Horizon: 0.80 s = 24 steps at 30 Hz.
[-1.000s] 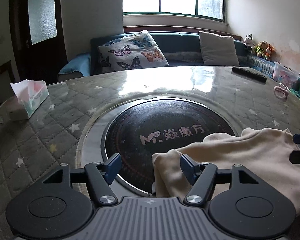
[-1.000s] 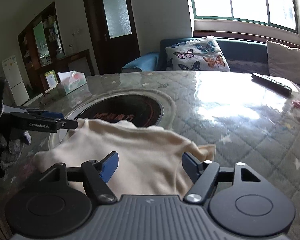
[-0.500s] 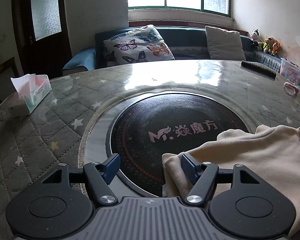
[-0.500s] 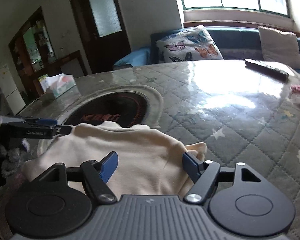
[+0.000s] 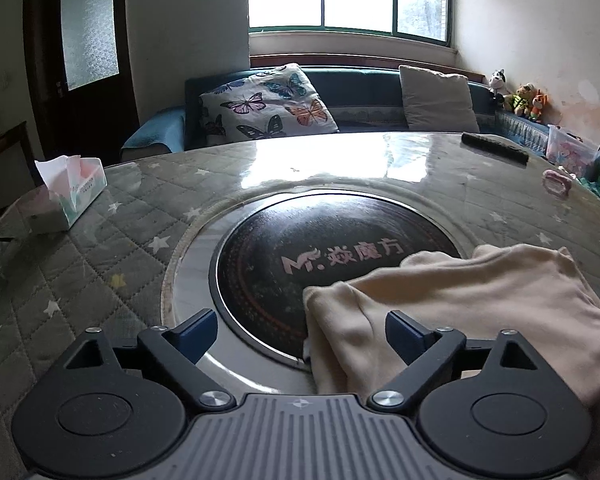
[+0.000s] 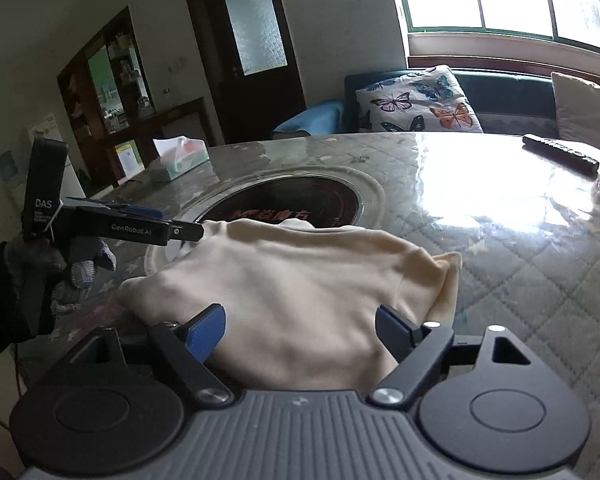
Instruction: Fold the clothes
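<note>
A cream garment [image 5: 460,300] lies folded on the round table, partly over the black induction plate [image 5: 300,256]. My left gripper [image 5: 300,332] is open just above its left corner, which sits between the fingers. In the right wrist view the garment [image 6: 300,280] fills the middle. My right gripper [image 6: 300,328] is open over its near edge, empty. The left gripper also shows in the right wrist view [image 6: 180,232], at the garment's far left corner.
The quilted star-pattern table cover [image 5: 100,240] lies under a glossy sheet. A tissue box [image 5: 70,192] stands at the far left. A black remote [image 5: 494,148] and a pink item [image 5: 556,184] lie at the far right. A sofa with cushions [image 5: 268,104] stands behind.
Both grippers have lifted and drawn back a little from the garment. The garment's left corner now lies between the left fingers. Both stay open.
</note>
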Each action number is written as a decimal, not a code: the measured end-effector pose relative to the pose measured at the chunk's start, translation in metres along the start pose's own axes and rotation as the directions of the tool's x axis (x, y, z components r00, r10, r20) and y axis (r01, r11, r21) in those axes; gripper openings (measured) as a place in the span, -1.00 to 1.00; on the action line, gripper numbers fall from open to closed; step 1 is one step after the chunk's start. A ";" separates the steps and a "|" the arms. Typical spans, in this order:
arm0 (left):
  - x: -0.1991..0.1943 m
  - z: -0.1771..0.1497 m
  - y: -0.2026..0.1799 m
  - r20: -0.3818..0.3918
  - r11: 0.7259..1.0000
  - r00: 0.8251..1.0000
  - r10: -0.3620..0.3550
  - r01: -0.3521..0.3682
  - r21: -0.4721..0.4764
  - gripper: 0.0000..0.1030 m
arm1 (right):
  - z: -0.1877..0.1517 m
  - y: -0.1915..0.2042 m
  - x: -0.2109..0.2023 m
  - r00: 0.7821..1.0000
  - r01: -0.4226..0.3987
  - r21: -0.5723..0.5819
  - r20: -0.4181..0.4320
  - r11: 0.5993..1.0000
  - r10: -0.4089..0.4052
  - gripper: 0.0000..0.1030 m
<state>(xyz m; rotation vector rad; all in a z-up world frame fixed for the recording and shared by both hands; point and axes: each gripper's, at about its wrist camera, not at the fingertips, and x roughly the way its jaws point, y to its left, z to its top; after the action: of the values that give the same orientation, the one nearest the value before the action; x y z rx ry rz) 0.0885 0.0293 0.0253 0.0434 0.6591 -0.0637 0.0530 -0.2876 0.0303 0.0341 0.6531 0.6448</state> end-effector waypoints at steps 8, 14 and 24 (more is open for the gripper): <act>-0.016 -0.015 0.000 0.002 1.000 1.000 0.011 -0.011 0.010 0.83 | -0.022 -0.003 -0.006 0.999 0.035 0.022 -0.038 0.999 -0.034 0.64; -0.032 -0.023 0.005 0.013 1.000 1.000 0.011 -0.011 -0.001 0.88 | -0.017 0.005 -0.022 1.000 0.026 -0.004 0.007 1.000 -0.026 0.65; -0.041 -0.046 0.006 -0.021 1.000 1.000 0.001 -0.001 0.017 0.91 | -0.025 0.006 -0.009 0.999 0.012 0.001 -0.050 1.000 -0.012 0.68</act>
<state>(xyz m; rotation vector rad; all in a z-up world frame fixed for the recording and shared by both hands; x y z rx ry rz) 0.0284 0.0396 0.0141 0.0606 0.6792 -0.0682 0.0297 -0.2918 0.0168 0.0158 0.7016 0.6354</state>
